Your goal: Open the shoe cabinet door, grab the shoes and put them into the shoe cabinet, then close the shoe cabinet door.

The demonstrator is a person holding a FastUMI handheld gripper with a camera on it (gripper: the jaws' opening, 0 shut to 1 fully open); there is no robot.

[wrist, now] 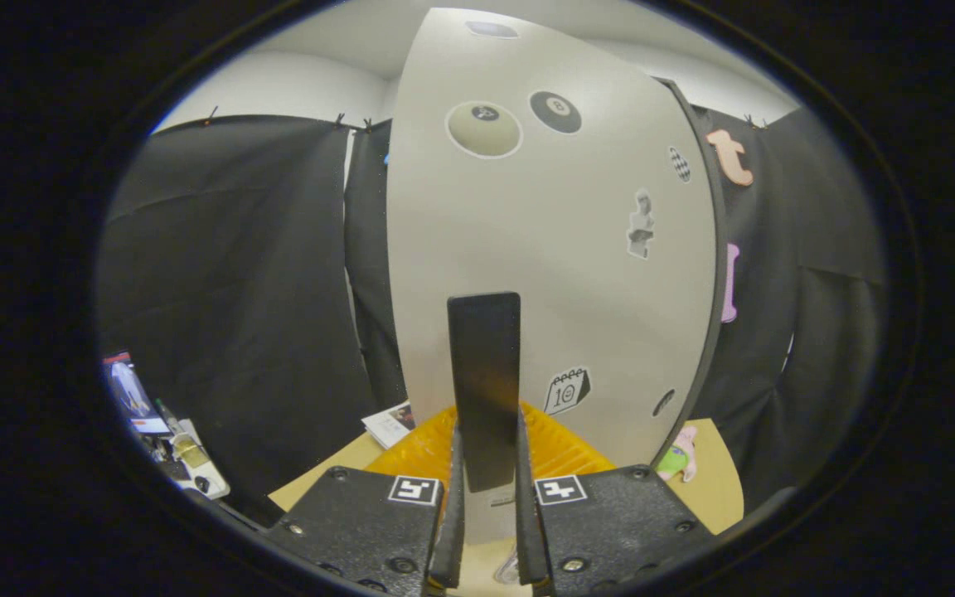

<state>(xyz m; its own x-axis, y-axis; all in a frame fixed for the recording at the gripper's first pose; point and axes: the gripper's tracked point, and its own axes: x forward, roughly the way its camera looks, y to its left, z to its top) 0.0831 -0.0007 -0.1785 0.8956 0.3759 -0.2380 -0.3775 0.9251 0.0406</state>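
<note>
Right in front of the gripper stands the pale shoe cabinet door, stickers scattered over it; the fingers are pinched tight on its dark upright handle, above the bench.

The door handle stands between the tool fingers, on the cabinet door.
</note>
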